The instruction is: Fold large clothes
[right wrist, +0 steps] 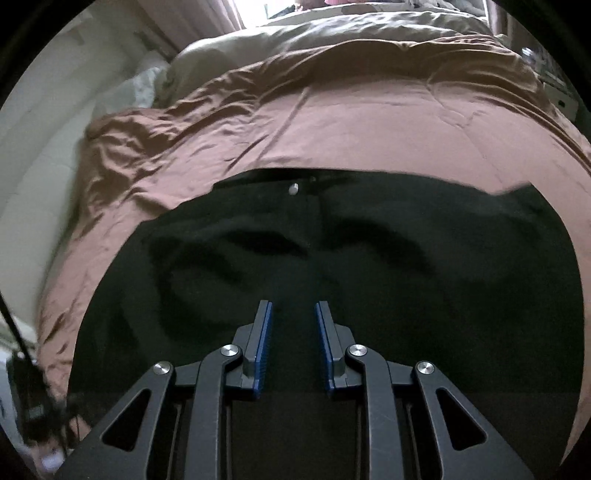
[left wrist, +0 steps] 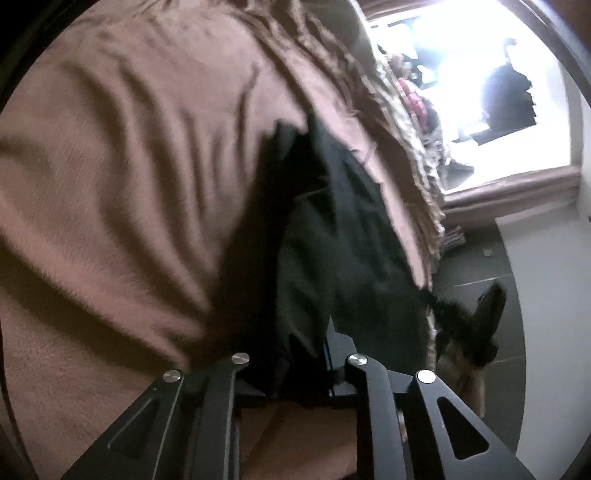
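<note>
A bed carries everything, covered by a brown comforter (right wrist: 369,125). Black trousers (right wrist: 332,258) lie spread on the comforter's near part, silver waist button (right wrist: 293,189) toward its middle. Beige bedding (right wrist: 332,33) lies beyond the comforter's far edge.

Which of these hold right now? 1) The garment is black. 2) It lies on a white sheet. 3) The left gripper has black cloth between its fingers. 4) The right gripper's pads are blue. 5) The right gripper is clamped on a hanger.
1) True: the black garment is dark throughout.
2) False: it lies on a brown bedspread.
3) True: the left gripper pinches black cloth.
4) True: the right gripper has blue pads.
5) False: nothing sits between its fingers.
</note>
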